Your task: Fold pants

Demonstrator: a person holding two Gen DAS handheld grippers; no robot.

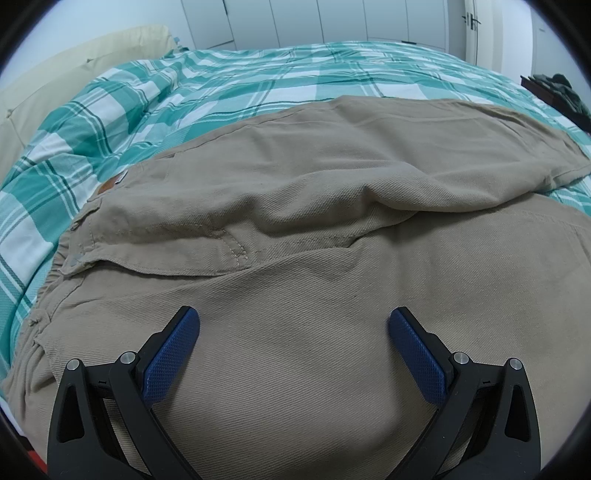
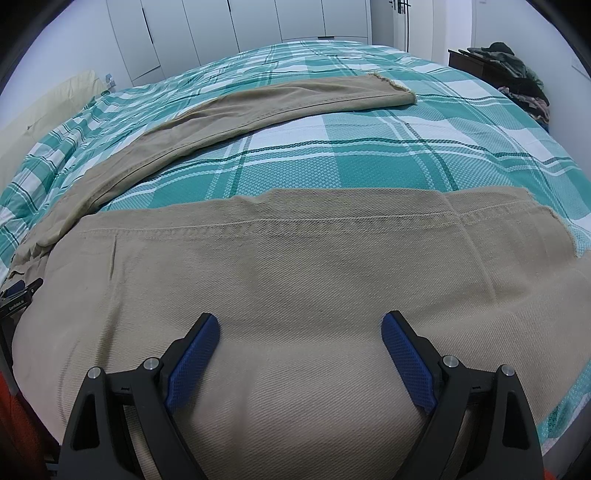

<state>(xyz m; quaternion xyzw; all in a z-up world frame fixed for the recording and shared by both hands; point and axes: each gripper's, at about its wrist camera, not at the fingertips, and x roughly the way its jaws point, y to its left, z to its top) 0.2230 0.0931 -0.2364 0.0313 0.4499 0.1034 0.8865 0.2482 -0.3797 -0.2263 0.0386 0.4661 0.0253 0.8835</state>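
Note:
Khaki pants (image 1: 295, 229) lie spread on a bed with a teal and white plaid cover (image 1: 221, 88). In the left wrist view the waistband with its brown tag (image 1: 107, 182) is at the left, and my left gripper (image 1: 294, 321) stands open just over the seat of the pants, nothing between its blue pads (image 1: 173, 354). In the right wrist view the near leg (image 2: 295, 266) fills the foreground with its hem to the right, and the far leg (image 2: 277, 101) stretches away across the cover. My right gripper (image 2: 300, 325) hovers open over the near leg.
A cream pillow (image 1: 74, 70) lies at the bed's far left. White wardrobe doors (image 2: 221, 33) line the back wall. A dark stand with a heap of clothes (image 2: 517, 70) sits at the far right. The left gripper's tip (image 2: 22, 291) shows at the left edge.

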